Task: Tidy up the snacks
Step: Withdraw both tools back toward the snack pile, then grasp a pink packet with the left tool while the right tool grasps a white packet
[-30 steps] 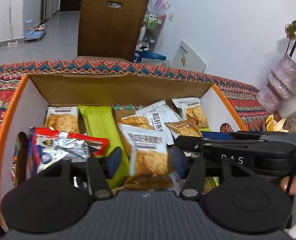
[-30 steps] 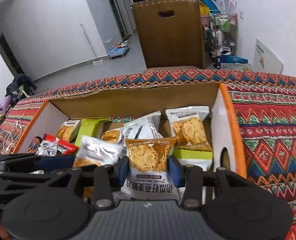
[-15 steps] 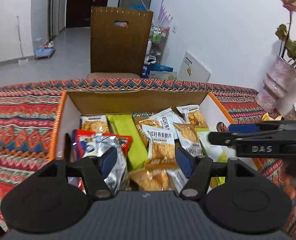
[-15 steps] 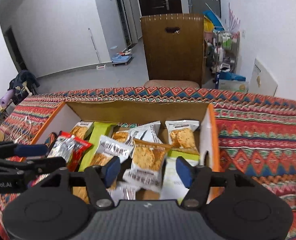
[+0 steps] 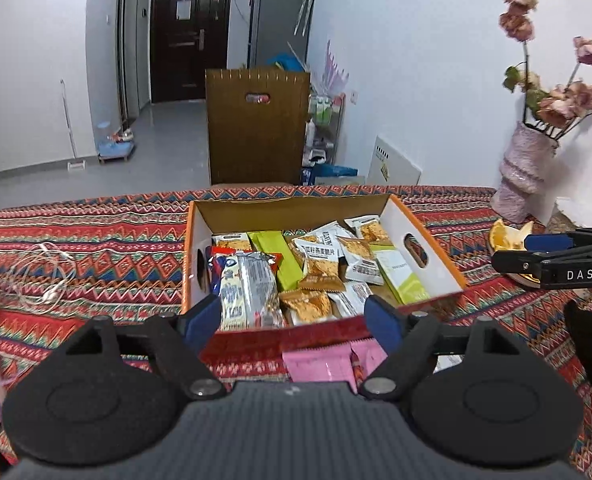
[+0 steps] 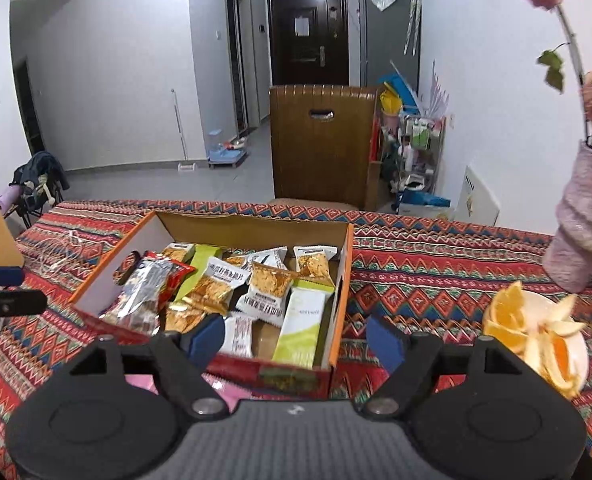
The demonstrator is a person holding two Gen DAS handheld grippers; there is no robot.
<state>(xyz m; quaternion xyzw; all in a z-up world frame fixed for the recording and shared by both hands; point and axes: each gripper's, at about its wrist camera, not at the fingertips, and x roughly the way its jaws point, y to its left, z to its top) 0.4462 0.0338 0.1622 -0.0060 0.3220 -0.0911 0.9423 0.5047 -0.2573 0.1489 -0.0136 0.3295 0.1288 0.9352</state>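
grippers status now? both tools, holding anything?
Left tool: open, jaws have just been opening, nothing between them; snack box beyond it.
Right tool: open, jaws have just been opening, holding nothing.

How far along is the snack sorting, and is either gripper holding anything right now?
Done: many snack packets already lie in the orange-edged cardboard box. In hand: nothing. The left gripper and right gripper have just been opening, both empty and clear of the box. Left: pink packets lie on the patterned tablecloth in front of the box.
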